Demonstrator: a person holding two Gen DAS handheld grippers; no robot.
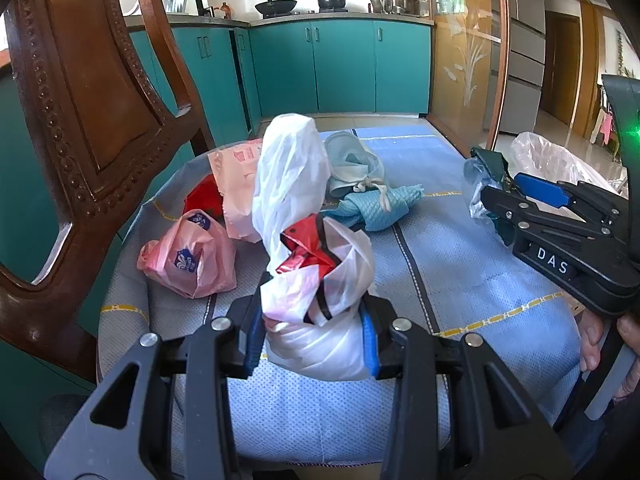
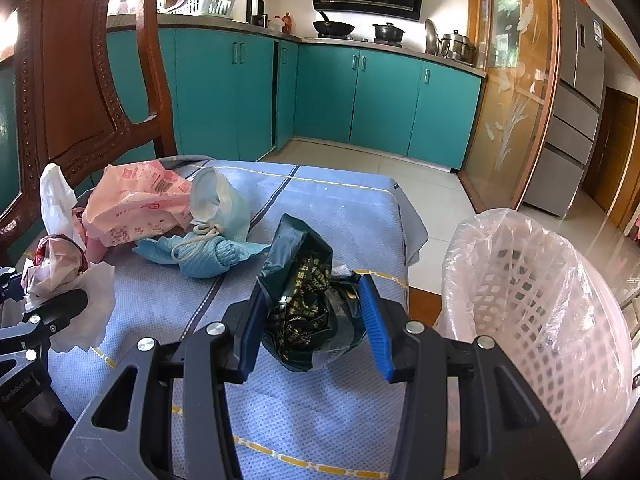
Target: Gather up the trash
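Bench: blue cloth (image 2: 320, 208), strewn with bags.
Left gripper (image 1: 312, 338): clamped on white bag (image 1: 316, 320) stuffed with red scraps, by the near edge.
Right gripper (image 2: 316, 328): closed around dark green bag (image 2: 308, 300); right pad's contact looks likely, not certain.
Bin (image 2: 540, 300): white basket with clear liner, right of bench.
Loose: pink bag (image 1: 192, 260), blue cloth bundle (image 2: 216, 256).

bags (image 1: 188, 260) on table (image 2: 320, 420), basket (image 2: 540, 300) right — beside
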